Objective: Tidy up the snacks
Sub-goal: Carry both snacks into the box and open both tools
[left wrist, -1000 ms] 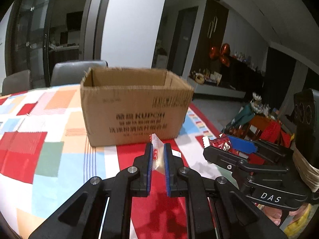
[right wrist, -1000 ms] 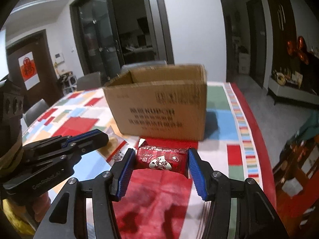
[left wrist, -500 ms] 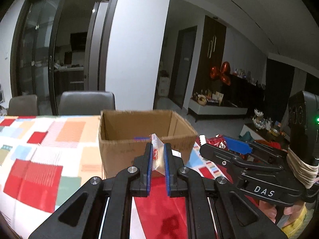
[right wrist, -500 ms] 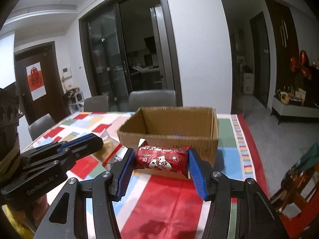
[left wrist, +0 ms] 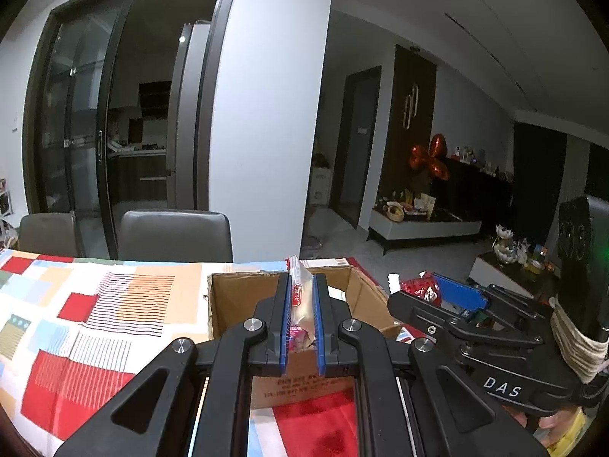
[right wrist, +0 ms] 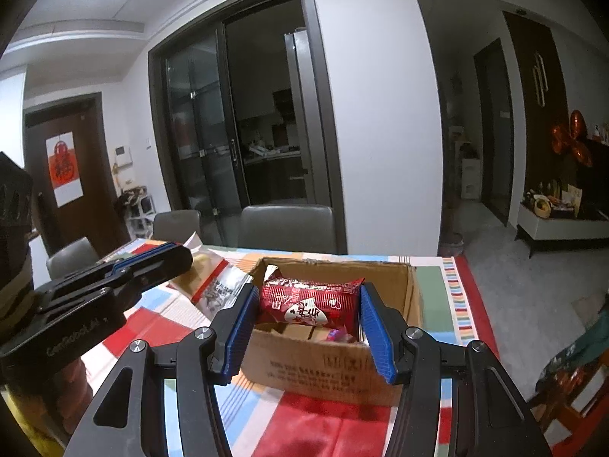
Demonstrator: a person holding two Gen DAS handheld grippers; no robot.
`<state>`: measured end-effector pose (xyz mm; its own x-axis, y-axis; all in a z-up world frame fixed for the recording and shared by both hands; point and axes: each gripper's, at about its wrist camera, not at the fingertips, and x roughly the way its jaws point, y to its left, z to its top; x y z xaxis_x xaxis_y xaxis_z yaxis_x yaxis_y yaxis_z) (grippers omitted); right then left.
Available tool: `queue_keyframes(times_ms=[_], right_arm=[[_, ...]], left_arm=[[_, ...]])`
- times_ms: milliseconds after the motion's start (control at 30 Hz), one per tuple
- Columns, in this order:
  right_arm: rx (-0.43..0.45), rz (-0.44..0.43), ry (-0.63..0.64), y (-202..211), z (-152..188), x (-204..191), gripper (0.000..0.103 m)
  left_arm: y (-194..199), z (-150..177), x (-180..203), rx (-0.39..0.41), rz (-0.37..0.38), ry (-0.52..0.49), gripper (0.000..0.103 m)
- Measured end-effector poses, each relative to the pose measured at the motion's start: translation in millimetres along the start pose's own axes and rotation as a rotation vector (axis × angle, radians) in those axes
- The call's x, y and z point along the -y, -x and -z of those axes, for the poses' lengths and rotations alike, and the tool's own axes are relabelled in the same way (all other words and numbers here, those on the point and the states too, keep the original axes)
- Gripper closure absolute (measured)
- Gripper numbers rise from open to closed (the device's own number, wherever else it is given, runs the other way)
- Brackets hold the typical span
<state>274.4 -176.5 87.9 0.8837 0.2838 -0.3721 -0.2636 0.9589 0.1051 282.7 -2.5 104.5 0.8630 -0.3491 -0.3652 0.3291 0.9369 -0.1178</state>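
The cardboard box (right wrist: 335, 346) stands open-topped on the table (left wrist: 95, 327), near the table's right-hand edge, where a striped border (right wrist: 456, 304) runs alongside bare floor. Two grey chairs (left wrist: 175, 236) are drawn up at the far edge; behind them are dark glass doors.

The left hand-held gripper (left wrist: 300, 323) is narrowed on a clear snack packet (left wrist: 298, 293), pinched upright between the blue pads, above the box's near wall. The right hand-held gripper (right wrist: 310, 327) holds a red snack pack (right wrist: 310, 301) crosswise between its widely set pads, hanging over the box opening just above the rim. The two tools sit close side by side, with the left one just off the box's left wall in the right wrist view.

Inside the box lie a few wrapped items, one pink (right wrist: 337, 335); the rest are too shadowed to tell apart, possibly small cartons.
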Motion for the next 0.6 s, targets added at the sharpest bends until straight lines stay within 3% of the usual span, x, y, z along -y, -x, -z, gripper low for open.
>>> queue_keyframes(times_ms=[467, 500, 600], right_arm=[[-0.154, 0.028, -0.016, -63.5, -22.3, 29.6, 0.047], [-0.164, 0.04, -0.019, -65.9, -21.7, 31.3, 0.043], [-0.183, 0.088, -0.037, -66.8, -20.1, 36.3, 0.032]], left_arm=[[-75.2, -16.8, -2.1, -0.132, -0.018, -0.018, 0.088], [-78.4, -17.4, -2.5, -0.137, -0.028, -0.017, 0.083], [-75.4, -16.4, -1.9, -0.131, -0.055, -0.018, 0.05]])
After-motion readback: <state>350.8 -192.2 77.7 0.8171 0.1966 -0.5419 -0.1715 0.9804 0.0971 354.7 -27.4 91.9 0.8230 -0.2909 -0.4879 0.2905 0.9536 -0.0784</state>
